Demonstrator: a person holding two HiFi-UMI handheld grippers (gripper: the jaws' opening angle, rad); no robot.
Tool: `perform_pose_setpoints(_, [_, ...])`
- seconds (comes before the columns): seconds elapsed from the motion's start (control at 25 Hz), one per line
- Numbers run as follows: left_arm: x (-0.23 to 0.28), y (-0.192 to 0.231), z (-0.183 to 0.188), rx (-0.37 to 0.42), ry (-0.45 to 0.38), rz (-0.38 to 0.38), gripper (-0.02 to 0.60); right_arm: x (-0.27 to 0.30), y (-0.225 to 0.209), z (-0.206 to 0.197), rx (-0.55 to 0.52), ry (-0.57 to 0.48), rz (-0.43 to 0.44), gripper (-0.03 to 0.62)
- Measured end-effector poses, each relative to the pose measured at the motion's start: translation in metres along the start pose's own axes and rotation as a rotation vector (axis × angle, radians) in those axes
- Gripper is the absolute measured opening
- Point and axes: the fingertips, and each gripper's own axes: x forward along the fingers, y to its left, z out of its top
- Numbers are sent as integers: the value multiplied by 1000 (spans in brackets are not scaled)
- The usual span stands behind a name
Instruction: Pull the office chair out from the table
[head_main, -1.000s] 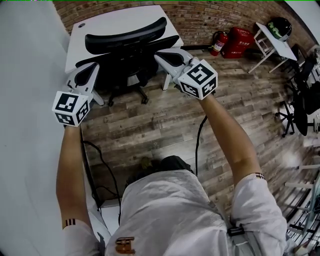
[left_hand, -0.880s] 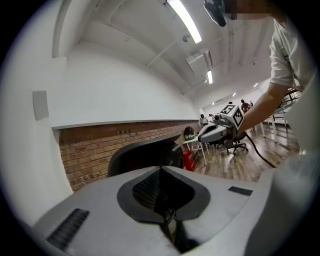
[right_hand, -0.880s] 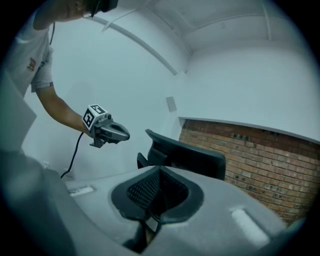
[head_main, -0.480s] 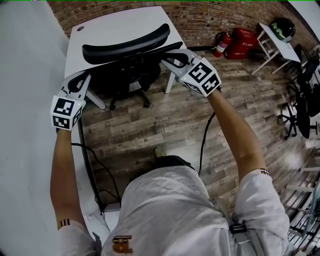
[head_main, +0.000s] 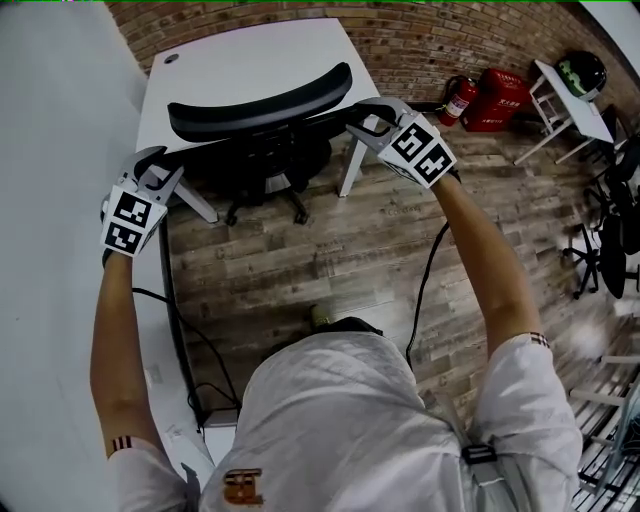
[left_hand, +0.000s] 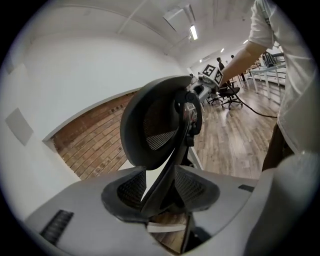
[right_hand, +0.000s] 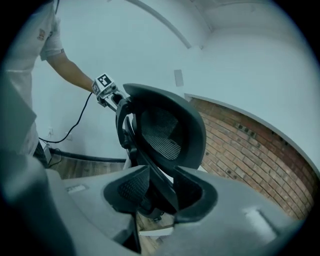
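1. The left tool (head_main: 152, 172) is closed to a narrow gap on the left end of the office chair (head_main: 258, 100), with the dark bar of the back frame gripped between its pads.
2. The chair stands at the near edge of the white surface (head_main: 250, 50). Its seat is tucked underneath and its curved backrest lies along that edge.
3. The right tool (head_main: 368, 112) grips the right end of the backrest in the same way, its jaws drawn in on the frame bar.
4. A second ago both tools hung just short of the chair with their jaws spread. They have since moved onto the two ends of the backrest and closed. The chair has not left the near edge, so the hold looks made and the pull not yet begun.
5. Only the two gripper views show the frame bar between the pads. From the head view the jaws merely meet the backrest.
6. Each gripper view also catches the other tool across the mesh back.
7. Only the head view shows the chair's base under the surface and a cable (head_main: 420, 280) on the plank floor behind the chair, which the wheels could meet.
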Motion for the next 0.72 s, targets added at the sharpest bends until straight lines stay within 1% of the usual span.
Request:
perform_pose_setpoints(0.16, [15, 4, -9, 80, 76, -38, 188, 13, -9, -8, -46, 46, 34, 169])
perform_pose_setpoints(0.28, [26, 2, -23, 142, 148, -80, 202, 25, -11, -20, -88, 97, 64, 207])
perform_pose_setpoints(0.44, [44, 1, -39, 177, 214, -120, 206, 42, -14, -41, -198, 199, 119, 245])
perform_pose_setpoints(0.6, [61, -3, -50, 213, 271, -174, 207, 58, -15, -64, -344, 314, 209, 250])
perform_pose_setpoints(0.72, [71, -8, -57, 242, 308, -205, 207, 67, -11, -77, -414, 376, 294, 250])
